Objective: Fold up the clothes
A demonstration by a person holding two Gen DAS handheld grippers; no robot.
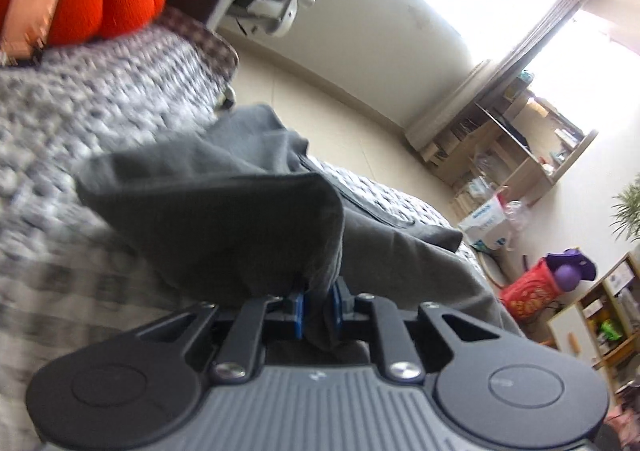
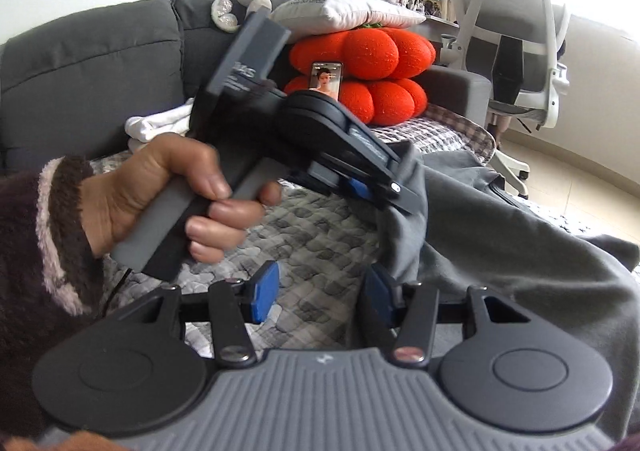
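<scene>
Right gripper (image 2: 318, 293) sits nearest in its own view: blue pads stand apart, about half spread, nothing between them. Only patterned quilt (image 2: 320, 251) shows through the gap. Its right-side pad (image 2: 380, 297) is just beside, maybe brushing, a hanging fold of the grey garment (image 2: 500, 243); cannot tell contact for sure. So the cloth lies off to that gripper's right side, not ahead between the jaws.

Left gripper (image 1: 318, 309), in its own wrist view, is pinched nearly closed on a bunched edge of the same grey garment (image 1: 224, 211), cloth squeezed between the blue pads and bulging out over them. From the right wrist view the left gripper (image 2: 384, 191) shows side-on just beyond, held in a hand (image 2: 160, 191) with a fuzzy dark sleeve (image 2: 48, 235), cloth draped from its tip.

Garment runs from that pinch away and rightward across the quilted sofa seat, long axis toward the far seat edge near the floor. It lies rumpled, not yet flat.

Judgement: the free right gripper is nearer the loose draped part and needs to shift right onto an edge before any fold.

Farther back: orange cushions (image 2: 360, 71), a phone (image 2: 326, 81) propped on them, a white office chair (image 2: 516, 31).
</scene>
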